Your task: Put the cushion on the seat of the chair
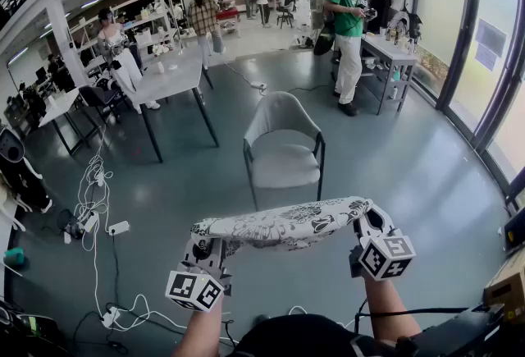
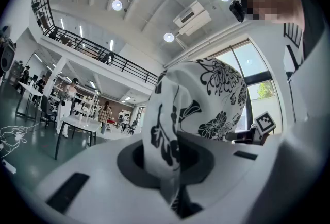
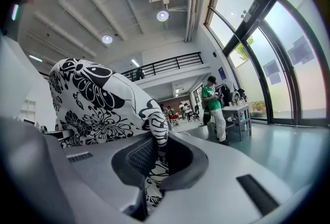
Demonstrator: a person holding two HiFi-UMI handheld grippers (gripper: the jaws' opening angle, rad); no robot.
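A flat white cushion (image 1: pixel 279 226) with a black flower print hangs level in the air between my two grippers, in front of me. My left gripper (image 1: pixel 207 253) is shut on its left edge, and the fabric (image 2: pixel 170 130) runs down between the jaws. At the cushion's right end my right gripper (image 1: pixel 367 224) is shut on the other edge, where the cloth (image 3: pixel 154 135) is pinched. The grey chair (image 1: pixel 283 146) stands on the floor beyond the cushion, facing me, with its seat (image 1: pixel 285 166) bare.
A white table (image 1: pixel 168 84) stands left of the chair, and cables and power strips (image 1: pixel 94 212) lie on the floor at the left. A person in a green shirt (image 1: pixel 348 27) stands by a desk (image 1: pixel 390 52) at the back right. Glass doors line the right wall.
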